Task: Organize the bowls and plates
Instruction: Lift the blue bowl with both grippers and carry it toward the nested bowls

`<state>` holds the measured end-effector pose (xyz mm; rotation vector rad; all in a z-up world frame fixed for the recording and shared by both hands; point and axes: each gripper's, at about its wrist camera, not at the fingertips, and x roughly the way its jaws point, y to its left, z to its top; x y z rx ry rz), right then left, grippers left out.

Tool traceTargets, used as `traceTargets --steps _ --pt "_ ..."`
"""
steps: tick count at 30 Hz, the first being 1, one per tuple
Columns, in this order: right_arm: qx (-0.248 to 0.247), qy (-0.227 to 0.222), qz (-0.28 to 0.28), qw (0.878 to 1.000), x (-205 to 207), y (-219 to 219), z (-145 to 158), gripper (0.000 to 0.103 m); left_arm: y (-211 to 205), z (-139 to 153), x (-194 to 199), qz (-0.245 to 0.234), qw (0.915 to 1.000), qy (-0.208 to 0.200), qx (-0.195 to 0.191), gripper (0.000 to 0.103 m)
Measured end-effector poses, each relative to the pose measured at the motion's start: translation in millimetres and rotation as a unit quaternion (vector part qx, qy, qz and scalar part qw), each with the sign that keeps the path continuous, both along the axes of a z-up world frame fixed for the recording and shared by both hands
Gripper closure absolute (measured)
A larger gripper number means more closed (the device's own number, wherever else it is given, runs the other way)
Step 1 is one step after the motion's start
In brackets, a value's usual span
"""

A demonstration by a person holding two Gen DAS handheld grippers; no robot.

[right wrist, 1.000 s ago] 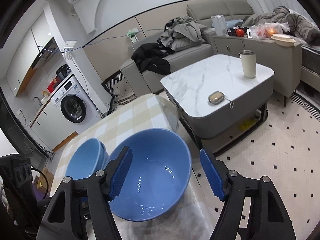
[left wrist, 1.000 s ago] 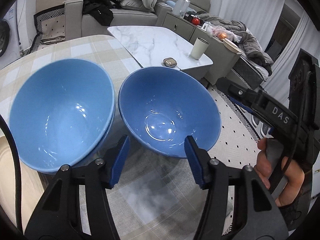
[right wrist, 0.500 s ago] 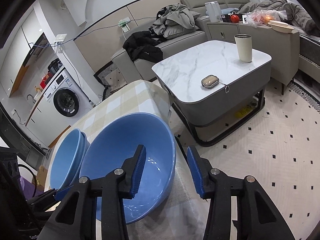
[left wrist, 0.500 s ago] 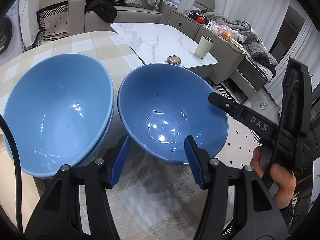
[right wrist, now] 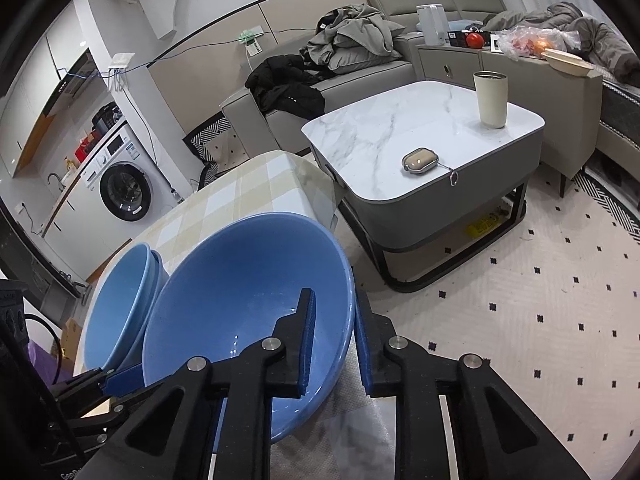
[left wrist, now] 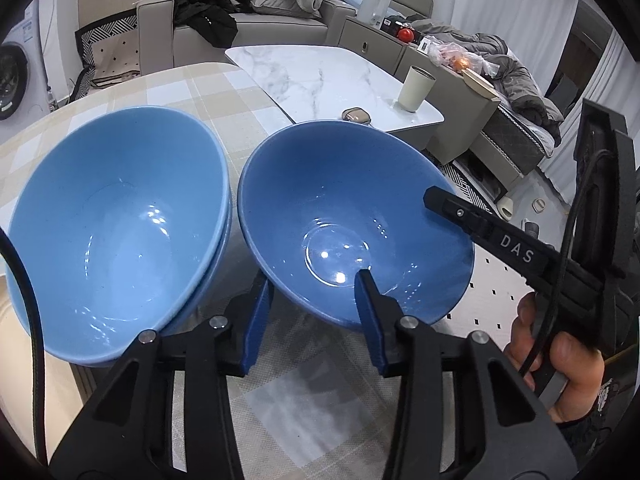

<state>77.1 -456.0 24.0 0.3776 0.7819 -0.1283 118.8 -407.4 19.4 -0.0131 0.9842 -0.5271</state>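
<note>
1. The dark blue bowl (left wrist: 352,224) sits on the checked tabletop (left wrist: 208,100), near its edge toward the marble coffee table (right wrist: 420,136).
2. A stack of two light blue bowls (left wrist: 116,224) stands just beside the dark blue bowl, on the side away from the coffee table.
3. The right gripper (right wrist: 334,344) has just been closing; its blue fingers (right wrist: 308,340) clamp the dark bowl's rim, one inside and one outside.
4. The left gripper (left wrist: 312,316) has also been closing; its fingers straddle the bowl's near rim, one inside, one outside, but whether they press the wall cannot be told.
5. A hand (left wrist: 560,364) grips the right gripper's handle.
</note>
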Motion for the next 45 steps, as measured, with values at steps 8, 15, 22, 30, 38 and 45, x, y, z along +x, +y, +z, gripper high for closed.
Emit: traceTargets --steps 8,15,22,30,38,45 --pt "-0.005 0.001 0.001 1.0 0 1 1 0.084 1 1 0 0.004 0.9999 -0.011 0.002 0.066" --pt "-0.009 -0.005 0.003 1.0 -2 4 6 0.084 3 6 -4 0.002 0.9998 -0.018 0.001 0.065" --pt "-0.015 -0.019 0.004 1.0 -8 7 18 0.084 7 19 -9 0.0 0.9995 -0.032 0.0 0.065" --pt "-0.024 -0.045 0.003 0.999 -22 10 40 0.084 6 44 -19 -0.009 0.9985 -0.054 -0.005 0.065" --pt "-0.035 -0.076 0.002 0.996 -37 17 64 0.084 14 78 -31 -0.008 0.9963 -0.086 -0.008 0.065" --pt "-0.045 -0.099 0.011 0.994 -45 32 80 0.084 27 108 -38 -0.001 0.9935 -0.113 -0.011 0.065"
